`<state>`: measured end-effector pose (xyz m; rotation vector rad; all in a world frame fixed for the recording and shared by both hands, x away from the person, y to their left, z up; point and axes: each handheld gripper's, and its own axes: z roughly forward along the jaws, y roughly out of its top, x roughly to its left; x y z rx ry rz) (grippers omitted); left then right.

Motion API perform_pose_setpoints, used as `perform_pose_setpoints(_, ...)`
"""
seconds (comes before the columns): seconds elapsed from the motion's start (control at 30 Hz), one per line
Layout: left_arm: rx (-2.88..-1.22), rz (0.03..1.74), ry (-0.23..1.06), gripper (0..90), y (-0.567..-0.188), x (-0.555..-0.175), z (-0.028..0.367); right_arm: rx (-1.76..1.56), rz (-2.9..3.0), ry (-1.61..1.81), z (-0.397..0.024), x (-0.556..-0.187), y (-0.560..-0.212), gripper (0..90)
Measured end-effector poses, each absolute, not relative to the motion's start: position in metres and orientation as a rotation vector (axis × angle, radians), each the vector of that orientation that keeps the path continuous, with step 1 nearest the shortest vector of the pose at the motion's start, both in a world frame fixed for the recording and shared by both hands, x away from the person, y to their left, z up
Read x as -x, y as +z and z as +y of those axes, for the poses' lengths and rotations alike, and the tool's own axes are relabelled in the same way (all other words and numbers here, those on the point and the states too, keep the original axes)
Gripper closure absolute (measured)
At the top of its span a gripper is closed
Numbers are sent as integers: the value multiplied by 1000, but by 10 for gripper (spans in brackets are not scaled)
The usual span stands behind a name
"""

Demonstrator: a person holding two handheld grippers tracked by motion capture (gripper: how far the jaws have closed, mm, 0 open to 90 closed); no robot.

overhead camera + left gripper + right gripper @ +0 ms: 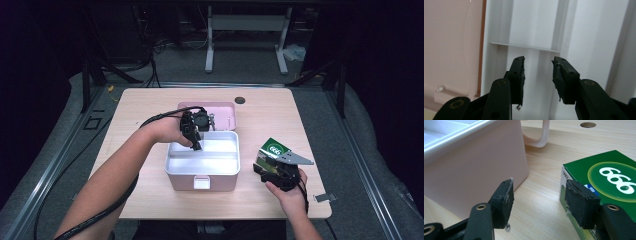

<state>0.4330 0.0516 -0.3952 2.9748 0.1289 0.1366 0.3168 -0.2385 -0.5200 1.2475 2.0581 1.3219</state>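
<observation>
A pink box [202, 172] with a white tray [220, 150] inside stands in the middle of the table [150, 107], its lid [222, 109] swung open and lying flat just behind it. All places below are given from this box.

The left gripper [196, 146] hangs over the back left corner of the box, its tip dipped down into the tray. In the left gripper view the gripper [538, 72] looks straight down on the white tray floor [536, 27] and a low divider wall [524, 45] that crosses it; the pink lid [449, 45] lies to the left of the tray's edge. The jaws stand partly apart with bare white tray showing in the gap. Nothing sits between them and the pads touch nothing.

The right gripper [270, 167] rests low near the table, just to the right of the box's front right corner, in the person's right hand [290, 195]. A green carton [274, 148] with white figures printed on it is at that gripper's tip, also right of the box and apart from it. In the right gripper view [539, 200] the box's pink wall [474, 170] rises at the left and the carton [606, 177] lies on the table at the right. The jaws are about half open; the right-hand jaw lies against the carton's near corner, while the other jaw stands free over bare table, so the carton is not clamped.
</observation>
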Motion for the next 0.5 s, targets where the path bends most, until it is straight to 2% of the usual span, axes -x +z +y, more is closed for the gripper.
perform_pose_setpoints(0.37,-2984,119,120,640,-402,-436,50,-1249,2058,1321,-238,-317,-520,399)
perform_pose_setpoints(0.5,-2991,110,98,698,-405,-437,47,-1246,2060,1326,-239,-317,-520,399)
